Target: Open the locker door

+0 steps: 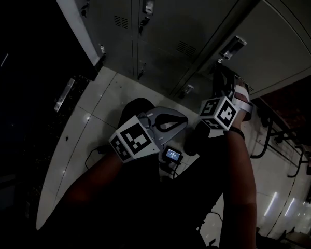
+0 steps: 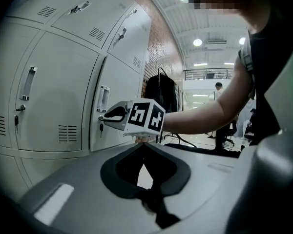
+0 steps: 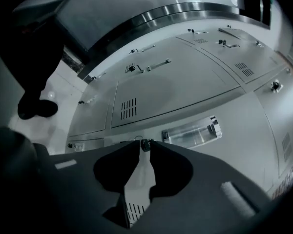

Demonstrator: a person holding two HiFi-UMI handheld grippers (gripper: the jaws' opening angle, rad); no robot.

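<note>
The grey locker door point(image 3: 244, 145) carries a chrome handle point(image 3: 191, 130) with a lock beside it. A small key point(image 3: 145, 144) sticks out of that lock. My right gripper point(image 3: 143, 145) is open, its tips standing on either side of the key with a narrow gap. In the left gripper view the right gripper point(image 2: 102, 117) reaches the door point(image 2: 119, 82) just under the handle point(image 2: 103, 99). In the head view it point(image 1: 222, 72) points at the handle point(image 1: 232, 48). My left gripper point(image 2: 144, 145) hangs back, shut and empty, and shows lower left of the right one point(image 1: 184, 120).
More lockers point(image 2: 53, 96) fill the wall on both sides of this door. A clothes rack point(image 2: 161, 89) stands further along, with a person point(image 2: 218, 87) far off. A small device with a cable point(image 1: 172, 154) lies on the tiled floor by my shoe point(image 3: 36, 106).
</note>
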